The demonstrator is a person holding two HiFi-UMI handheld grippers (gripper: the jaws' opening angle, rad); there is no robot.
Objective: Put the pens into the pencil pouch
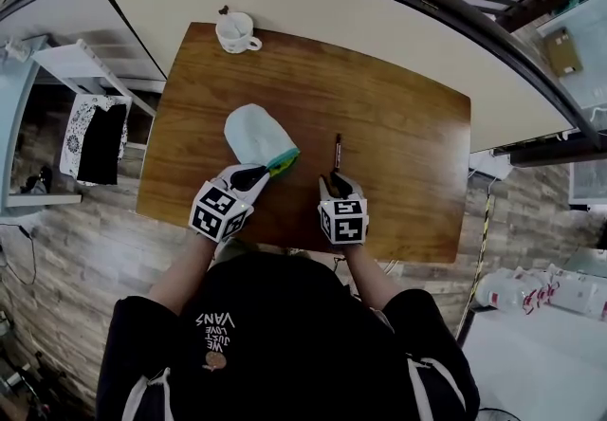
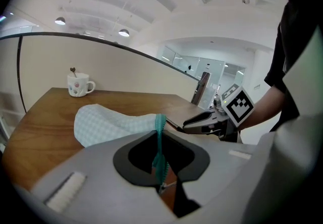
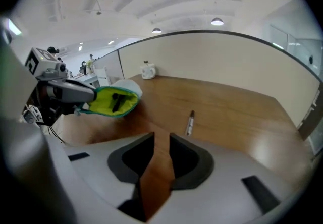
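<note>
A pale blue-green pencil pouch [image 1: 256, 133] lies on the wooden table [image 1: 408, 135]. My left gripper [image 1: 252, 178] is shut on its teal zipper edge [image 2: 160, 126] and holds the mouth open. In the right gripper view the pouch [image 3: 114, 101] shows a yellow-green lining with a dark pen [image 3: 118, 102] inside. Another pen [image 1: 337, 152], dark with a silver barrel, lies on the table just beyond my right gripper [image 1: 340, 184]. That gripper is open with only bare wood between its jaws, and the pen [image 3: 190, 123] lies ahead of it, untouched.
A white mug [image 1: 235, 31] with a spoon stands at the table's far left corner. A curved rail and a pale counter run behind the table. The person's body is close to the near edge.
</note>
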